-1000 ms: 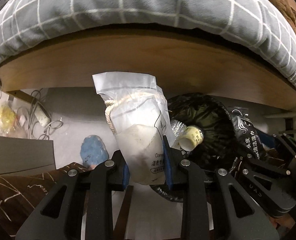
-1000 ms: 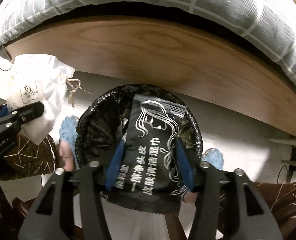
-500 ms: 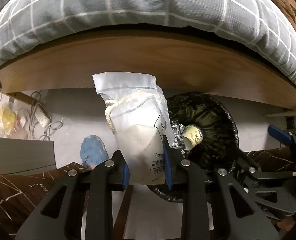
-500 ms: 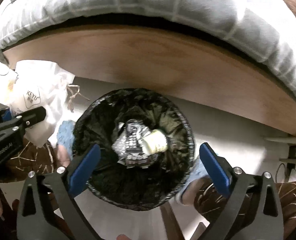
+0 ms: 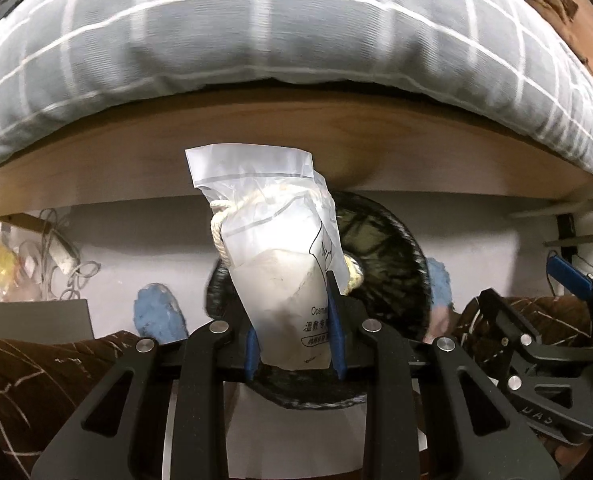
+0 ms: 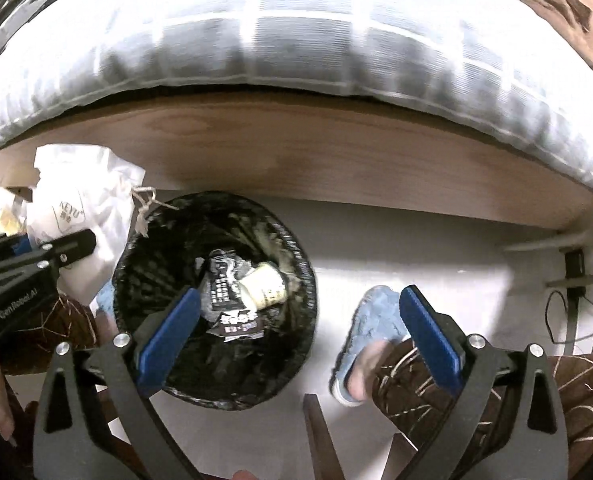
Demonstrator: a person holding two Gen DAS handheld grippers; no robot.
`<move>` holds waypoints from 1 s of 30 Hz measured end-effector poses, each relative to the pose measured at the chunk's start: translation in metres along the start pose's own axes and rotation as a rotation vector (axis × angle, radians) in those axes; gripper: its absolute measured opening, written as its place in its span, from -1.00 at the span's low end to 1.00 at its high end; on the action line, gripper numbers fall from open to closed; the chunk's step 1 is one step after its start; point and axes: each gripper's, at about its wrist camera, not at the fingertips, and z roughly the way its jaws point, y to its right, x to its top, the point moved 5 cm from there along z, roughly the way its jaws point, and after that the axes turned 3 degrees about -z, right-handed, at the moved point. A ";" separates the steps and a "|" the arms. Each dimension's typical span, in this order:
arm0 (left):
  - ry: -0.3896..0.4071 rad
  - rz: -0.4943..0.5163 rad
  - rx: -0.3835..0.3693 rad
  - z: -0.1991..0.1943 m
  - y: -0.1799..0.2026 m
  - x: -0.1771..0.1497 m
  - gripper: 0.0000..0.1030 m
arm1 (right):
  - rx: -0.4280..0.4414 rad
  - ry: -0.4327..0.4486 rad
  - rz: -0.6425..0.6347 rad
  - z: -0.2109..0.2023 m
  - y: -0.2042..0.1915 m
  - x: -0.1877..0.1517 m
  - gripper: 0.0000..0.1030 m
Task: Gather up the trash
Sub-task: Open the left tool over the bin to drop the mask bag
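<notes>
While the left gripper pinches a white plastic pouch upright between its blue pads, the right gripper stands spread wide with nothing between its jaws. Below them sits a black-lined trash bin holding a black wrapper and a small cup. Beyond runs a wooden bed frame.

On the pale floor stands a black-lined bin.

The white pouch reads "KEYU"; the left claw arm reads "GenRobot.AI".
</notes>
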 end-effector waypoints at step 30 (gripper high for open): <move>-0.003 0.083 0.011 0.023 0.037 -0.003 0.61 | -0.035 0.029 0.088 0.001 0.042 -0.009 0.86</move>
